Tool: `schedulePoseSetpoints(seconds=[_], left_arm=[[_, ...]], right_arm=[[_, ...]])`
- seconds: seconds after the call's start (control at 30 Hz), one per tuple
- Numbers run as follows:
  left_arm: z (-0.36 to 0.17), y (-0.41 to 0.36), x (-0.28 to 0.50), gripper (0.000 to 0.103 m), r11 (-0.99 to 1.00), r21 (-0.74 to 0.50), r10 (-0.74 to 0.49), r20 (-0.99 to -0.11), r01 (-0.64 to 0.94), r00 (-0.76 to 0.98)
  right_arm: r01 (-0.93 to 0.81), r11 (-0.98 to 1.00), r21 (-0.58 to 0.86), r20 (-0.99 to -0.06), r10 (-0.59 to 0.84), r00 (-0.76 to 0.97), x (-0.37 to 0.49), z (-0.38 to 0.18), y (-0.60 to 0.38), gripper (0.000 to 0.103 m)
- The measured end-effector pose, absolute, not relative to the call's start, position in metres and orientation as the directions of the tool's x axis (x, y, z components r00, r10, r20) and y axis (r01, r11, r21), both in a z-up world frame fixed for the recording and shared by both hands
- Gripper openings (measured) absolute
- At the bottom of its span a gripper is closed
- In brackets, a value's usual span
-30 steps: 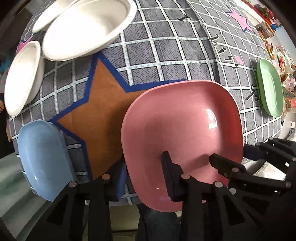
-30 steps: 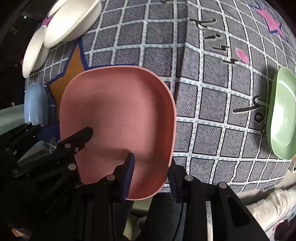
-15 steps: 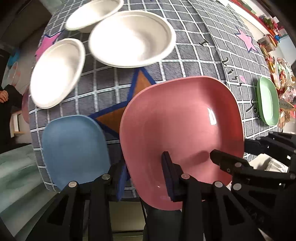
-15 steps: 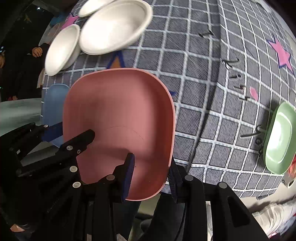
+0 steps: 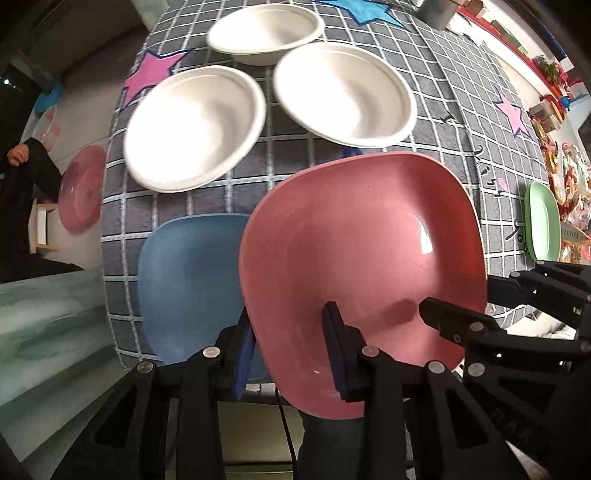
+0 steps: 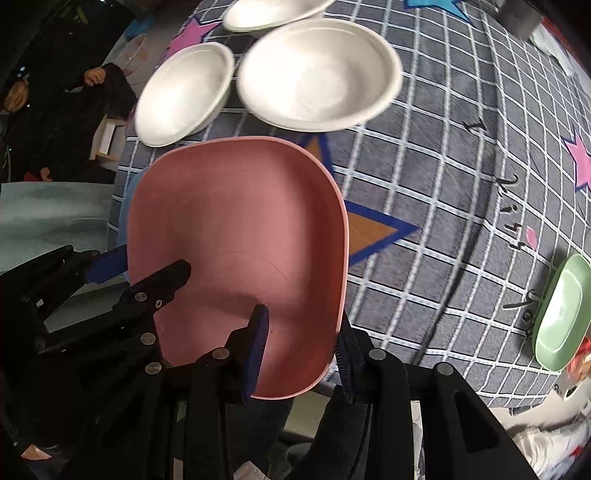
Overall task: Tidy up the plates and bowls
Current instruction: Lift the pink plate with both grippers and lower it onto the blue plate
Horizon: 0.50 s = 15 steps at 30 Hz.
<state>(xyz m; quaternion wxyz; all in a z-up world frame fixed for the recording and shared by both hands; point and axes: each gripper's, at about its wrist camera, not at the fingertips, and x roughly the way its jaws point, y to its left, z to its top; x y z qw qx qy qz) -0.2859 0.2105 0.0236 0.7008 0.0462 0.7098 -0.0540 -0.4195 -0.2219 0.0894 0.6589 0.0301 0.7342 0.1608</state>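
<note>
A pink plate (image 5: 362,266) is held in the air above the table, tilted. My left gripper (image 5: 290,354) is shut on its near left rim, and my right gripper (image 6: 301,354) is shut on its near right rim; the plate also shows in the right wrist view (image 6: 236,236). A blue plate (image 5: 188,280) lies on the cloth just left of and below the pink plate. Three white bowls (image 5: 195,125) (image 5: 343,92) (image 5: 264,31) sit further back. A green plate (image 5: 543,221) lies at the right edge, also seen in the right wrist view (image 6: 561,314).
The table (image 6: 443,166) is covered by a grey checked cloth with coloured stars. A grey cup (image 6: 521,18) stands at the far back right. A person in black (image 6: 70,110) stands off the left side. The table's near edge runs just below the plates.
Both grippers have lifted the pink plate up off the cloth and carried it left toward the blue plate. The white bowls have come fully into view.
</note>
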Motion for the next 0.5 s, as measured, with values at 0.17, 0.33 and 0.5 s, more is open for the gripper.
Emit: schedulePoseSetpoints(seconds=[0.17, 0.33, 0.5], left_arm=[[0.039, 0.228, -0.303, 0.039, 0.993, -0.002, -0.002, -1.000, 0.118, -0.004], [0.040, 0.250, -0.303, 0.039, 0.996, 0.005, 0.005, -1.000, 0.084, 0.003], [0.041, 0.281, -0.304, 0.039, 0.998, 0.033, 0.033, -0.999, 0.059, 0.001]], right_arm=[[-0.191, 0.942, 0.274, -0.959, 0.252, -0.131, -0.425, 0.077, -0.193, 0.037], [-0.228, 0.934, 0.277, -0.959, 0.252, -0.132, -0.419, 0.070, -0.154, 0.037], [-0.244, 0.923, 0.297, -0.952, 0.266, -0.154, -0.413, 0.059, -0.108, 0.037]])
